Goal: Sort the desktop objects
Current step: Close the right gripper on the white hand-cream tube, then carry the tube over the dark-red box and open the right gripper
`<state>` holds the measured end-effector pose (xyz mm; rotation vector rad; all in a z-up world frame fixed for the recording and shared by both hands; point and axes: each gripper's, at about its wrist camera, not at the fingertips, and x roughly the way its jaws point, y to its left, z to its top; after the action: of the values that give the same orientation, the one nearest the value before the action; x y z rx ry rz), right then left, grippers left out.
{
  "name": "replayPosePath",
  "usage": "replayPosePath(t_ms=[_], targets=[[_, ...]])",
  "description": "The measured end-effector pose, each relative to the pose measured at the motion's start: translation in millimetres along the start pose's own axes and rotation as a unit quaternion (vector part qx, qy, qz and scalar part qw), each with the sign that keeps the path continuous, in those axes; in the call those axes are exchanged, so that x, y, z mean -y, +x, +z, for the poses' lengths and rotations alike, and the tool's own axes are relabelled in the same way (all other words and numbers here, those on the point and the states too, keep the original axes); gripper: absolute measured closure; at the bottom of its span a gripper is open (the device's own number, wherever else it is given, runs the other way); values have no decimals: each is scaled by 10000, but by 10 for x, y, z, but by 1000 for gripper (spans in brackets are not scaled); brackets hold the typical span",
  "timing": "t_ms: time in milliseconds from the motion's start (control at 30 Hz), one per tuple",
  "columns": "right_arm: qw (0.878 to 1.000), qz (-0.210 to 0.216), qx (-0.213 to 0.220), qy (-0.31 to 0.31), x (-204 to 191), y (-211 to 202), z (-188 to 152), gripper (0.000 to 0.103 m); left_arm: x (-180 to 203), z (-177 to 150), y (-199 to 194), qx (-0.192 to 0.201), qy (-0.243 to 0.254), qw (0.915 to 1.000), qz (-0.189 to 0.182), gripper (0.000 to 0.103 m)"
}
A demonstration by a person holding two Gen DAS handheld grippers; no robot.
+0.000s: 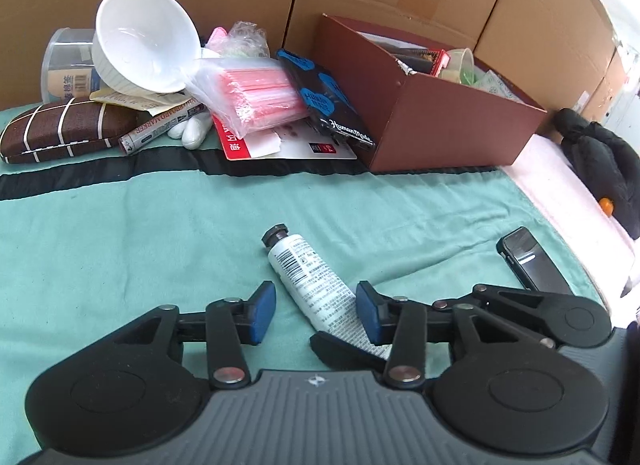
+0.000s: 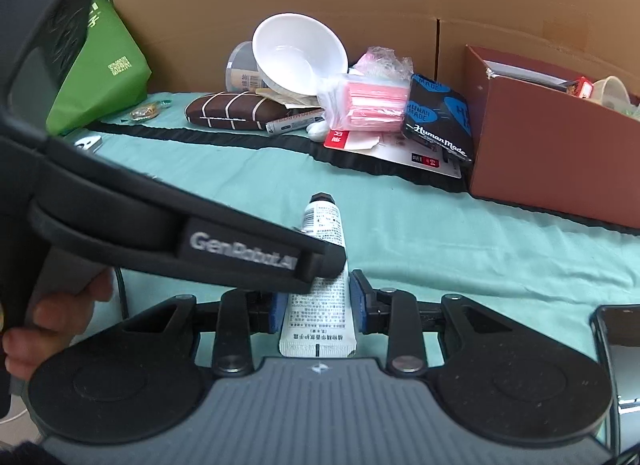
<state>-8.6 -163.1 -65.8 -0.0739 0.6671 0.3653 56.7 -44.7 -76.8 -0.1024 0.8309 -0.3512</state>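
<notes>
A white tube of hand cream with a black cap [image 1: 308,277] lies on the teal cloth [image 1: 120,249]. My left gripper [image 1: 316,311] is open, its blue pads [image 1: 262,313] either side of the tube's lower half without closing on it. In the right wrist view my right gripper [image 2: 318,305] is shut on the crimped end of the tube [image 2: 320,313]. The left gripper's black body [image 2: 168,225] crosses that view from the left, above the tube. A red-brown box [image 1: 432,121] with items in it stands at the back right.
A pile sits at the back: white bowl [image 1: 144,41], brown cushion [image 1: 68,129], marker [image 1: 160,125], pink bagged packet [image 1: 256,93], black Human Made pouch [image 1: 328,101]. A phone [image 1: 532,261] lies right. A green bag [image 2: 100,65] stands left. Cardboard walls stand behind.
</notes>
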Motion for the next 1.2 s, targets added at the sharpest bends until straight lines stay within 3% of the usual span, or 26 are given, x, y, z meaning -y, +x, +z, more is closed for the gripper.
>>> replayPosePath(t_ms=[167, 400, 633, 967, 1200], targets=[[10000, -38, 0, 26, 1, 43, 34, 64, -30, 38, 27, -7, -108, 9999, -115, 65], [10000, -64, 5, -1, 23, 84, 57, 69, -54, 61, 42, 19, -232, 9996, -151, 65], [9995, -23, 56, 311, 113, -17, 85, 72, 135, 153, -149, 276, -187, 9994, -134, 77], [9926, -321, 1058, 494, 468, -533, 478, 72, 681, 805, -491, 1241, 322, 9908, -423, 78], [9813, -709, 1707, 540, 925, -702, 871, 72, 977, 1435, -342, 1604, 436, 9826, -832, 79]])
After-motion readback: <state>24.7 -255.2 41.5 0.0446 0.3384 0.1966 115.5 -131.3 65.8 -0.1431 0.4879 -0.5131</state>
